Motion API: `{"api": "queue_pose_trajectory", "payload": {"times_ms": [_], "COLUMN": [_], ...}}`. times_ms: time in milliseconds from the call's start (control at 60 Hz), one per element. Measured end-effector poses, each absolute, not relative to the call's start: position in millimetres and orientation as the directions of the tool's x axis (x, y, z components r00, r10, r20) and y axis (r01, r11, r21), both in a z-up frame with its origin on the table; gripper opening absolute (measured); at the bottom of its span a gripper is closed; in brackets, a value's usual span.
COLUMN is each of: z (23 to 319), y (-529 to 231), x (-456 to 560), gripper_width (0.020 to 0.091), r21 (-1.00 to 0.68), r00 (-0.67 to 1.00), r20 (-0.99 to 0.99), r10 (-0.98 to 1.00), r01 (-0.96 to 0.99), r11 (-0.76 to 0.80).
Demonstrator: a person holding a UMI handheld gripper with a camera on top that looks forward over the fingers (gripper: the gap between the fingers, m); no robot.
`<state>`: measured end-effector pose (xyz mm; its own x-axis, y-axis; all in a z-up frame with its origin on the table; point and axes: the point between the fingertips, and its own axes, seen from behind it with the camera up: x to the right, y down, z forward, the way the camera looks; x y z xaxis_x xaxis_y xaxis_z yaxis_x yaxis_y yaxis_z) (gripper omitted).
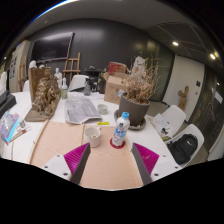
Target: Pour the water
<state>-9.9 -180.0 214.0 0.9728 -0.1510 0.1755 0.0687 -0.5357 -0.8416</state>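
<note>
1. Starting at the gripper (111,160): its two fingers are spread well apart, nothing clamped between them. Each finger has a magenta pad on the inside, the left pad (76,156) and the right pad (146,156).

2. The fingers hover over a light wooden board (108,168) that lies on the white table (25,140).

3. Just ahead of the fingers, roughly in line with the gap between them, stands a clear water bottle (120,130) with a blue cap and a label. It's upright and sits on what looks like a small red coaster, though I can't be sure what that red thing is. No finger touches it.

4. Just beside the bottle, on its left, there's a white cup (94,135), also upright. Can't tell if anything's in it.

5. Further back, a newspaper (80,108) lies spread out on the table, with a small bowl-like thing near it that's too small to make out.

6. Behind and right of the bottle is a dark pot with dried branches (134,100).

7. Off to the left there's a brownish dried plant arrangement (44,95), and a magazine (8,125) near the table's edge.

8. White chairs (172,120) stand on the right side. The back wall is dark with ceiling lights overhead.
</note>
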Motion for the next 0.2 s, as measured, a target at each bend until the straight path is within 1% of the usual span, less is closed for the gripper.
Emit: {"api": "queue_pose_trajectory", "payload": {"times_ms": [67,200], "z": [216,222], "y": [-186,-189], "x": [-17,-28], "gripper_width": [0.0854,0.0856], "r21": [-0.843,-0.848], "r00": [0.977,0.980], "r20": [0.137,0.122], "r10": [-0.162,-0.160], "r01": [0.029,0.019], "r11": [-0.538,-0.530]}}
